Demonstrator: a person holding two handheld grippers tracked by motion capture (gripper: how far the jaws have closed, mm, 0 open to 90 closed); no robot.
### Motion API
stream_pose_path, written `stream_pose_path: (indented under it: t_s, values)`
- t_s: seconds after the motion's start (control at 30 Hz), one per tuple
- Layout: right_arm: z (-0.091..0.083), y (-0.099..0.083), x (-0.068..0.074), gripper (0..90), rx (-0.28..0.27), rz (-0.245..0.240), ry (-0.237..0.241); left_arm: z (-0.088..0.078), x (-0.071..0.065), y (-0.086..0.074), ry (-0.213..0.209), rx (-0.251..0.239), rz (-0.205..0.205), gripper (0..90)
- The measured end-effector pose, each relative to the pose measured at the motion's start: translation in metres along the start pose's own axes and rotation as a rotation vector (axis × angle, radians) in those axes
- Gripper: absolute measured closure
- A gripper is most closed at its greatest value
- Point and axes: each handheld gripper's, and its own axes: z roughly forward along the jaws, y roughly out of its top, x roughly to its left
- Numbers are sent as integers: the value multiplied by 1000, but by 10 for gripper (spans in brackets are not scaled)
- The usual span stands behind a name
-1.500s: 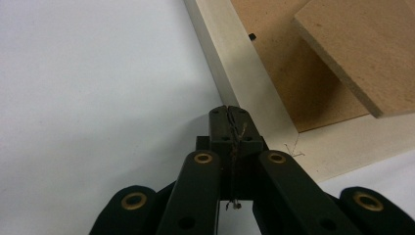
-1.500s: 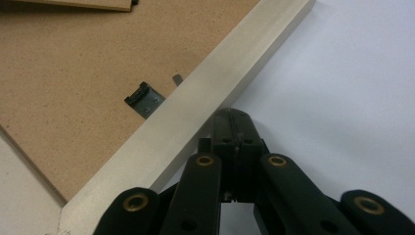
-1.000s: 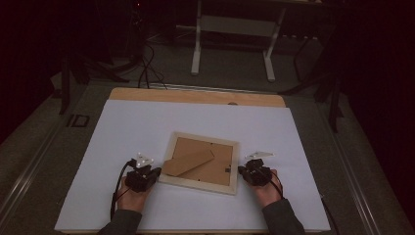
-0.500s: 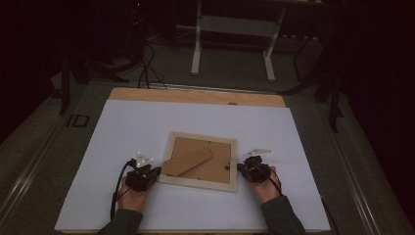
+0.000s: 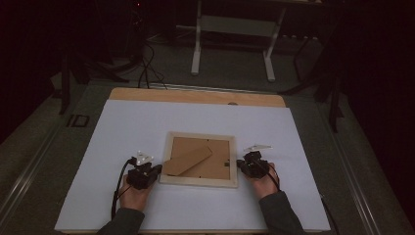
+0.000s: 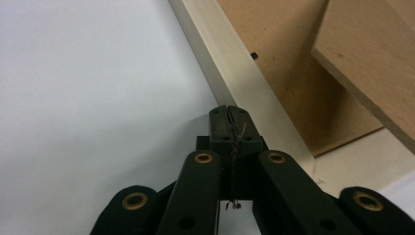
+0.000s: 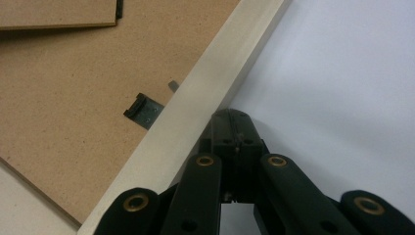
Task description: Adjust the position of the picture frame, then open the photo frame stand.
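White-covered counter [image 5: 147, 122], dark room behind. Between both tools: pale wooden picture frame [image 5: 199, 182], face down, brown fibreboard backing inside, no legible writing. Left tool [image 5: 155, 170] pressed together at its left rail; right tool [image 5: 240, 163] likewise, opposite rail.

The high view is dim: only the white sheet on the desk [image 5: 147, 132] catches soft light from above, and the room behind sinks into near black. Shadows are faint, with no glare. The 2 gripper views are brighter and evenly lit, though grainy, and the near black jaws look slightly soft.
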Motion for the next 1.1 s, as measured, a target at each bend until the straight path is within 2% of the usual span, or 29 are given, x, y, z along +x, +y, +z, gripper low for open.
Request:
stream_pose_path:
  t_s: [0.2, 0.27, 0.37, 0.5, 0.63, 0.83, 0.9, 0.97, 1.1]
  values:
    - [0, -2, 2, 900, -13, -8, -13, 1, 2, 2, -4, 4, 15, 900]
    - [-1, -3, 1, 900, -17, -15, -1, 1, 3, 2, -8, 8, 31, 900]
    - [-1, -4, 0, 900, -24, -25, 7, 2, 5, 3, -24, 7, 28, 900]
    - [-1, -5, -1, 899, -32, -35, 11, 0, 6, 3, -11, 0, 31, 898]
    - [-3, -6, -3, 821, -42, -41, 5, -4, 11, 4, -10, -22, 9, 875]
    - [-9, -7, -7, 702, -67, -38, 25, -11, 17, 4, -15, -67, -24, 836]
    - [-11, -7, -9, 681, -71, -33, 39, -14, 17, 7, -5, -64, 4, 816]
    - [-12, -7, -10, 665, -68, -33, 44, -17, 15, 9, -4, -82, 26, 798]
    - [-13, -8, -12, 633, -71, -25, 49, -19, 13, 11, 3, -96, 35, 761]
